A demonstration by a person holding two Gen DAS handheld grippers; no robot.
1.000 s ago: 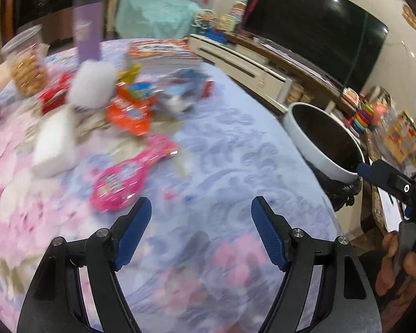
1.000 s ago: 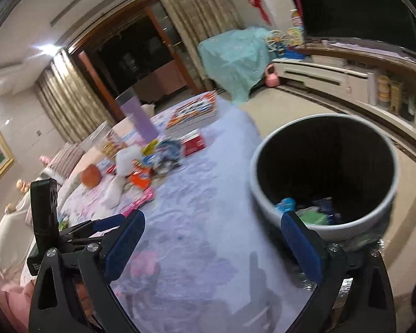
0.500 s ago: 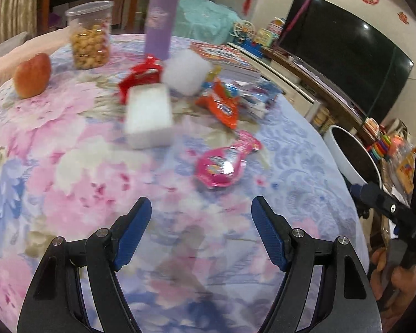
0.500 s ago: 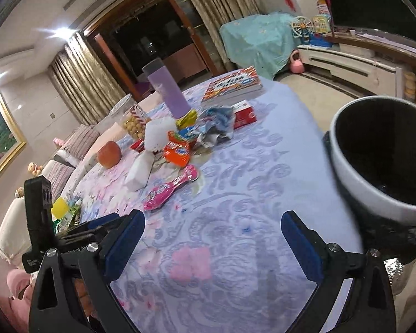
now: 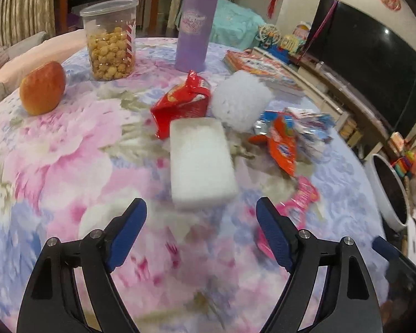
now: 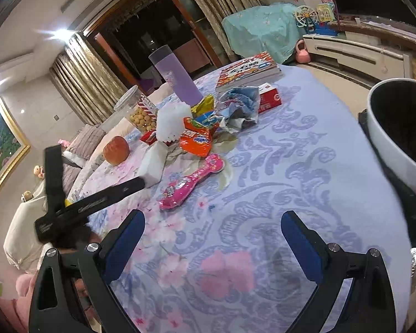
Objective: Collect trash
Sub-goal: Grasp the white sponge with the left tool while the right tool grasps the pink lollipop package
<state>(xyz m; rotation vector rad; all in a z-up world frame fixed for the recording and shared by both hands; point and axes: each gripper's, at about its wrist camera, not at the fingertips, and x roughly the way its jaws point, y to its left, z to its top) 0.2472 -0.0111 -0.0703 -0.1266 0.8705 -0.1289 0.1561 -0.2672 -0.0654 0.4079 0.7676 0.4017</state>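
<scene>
Left gripper point(image 5: 201, 222), jaws just widened and empty, hovers over the floral cloth point(image 5: 55, 166); white block point(image 5: 201, 161) just ahead of it. Right gripper point(image 6: 212, 238) open, empty; pink wrapper point(image 6: 191, 180) ahead, bin point(image 6: 393, 149) beside the cloth.

My left gripper point(image 5: 201, 223) tilts downward, its jaws just widened with nothing between them; my right gripper point(image 6: 212, 238) hangs agape and empty too
</scene>
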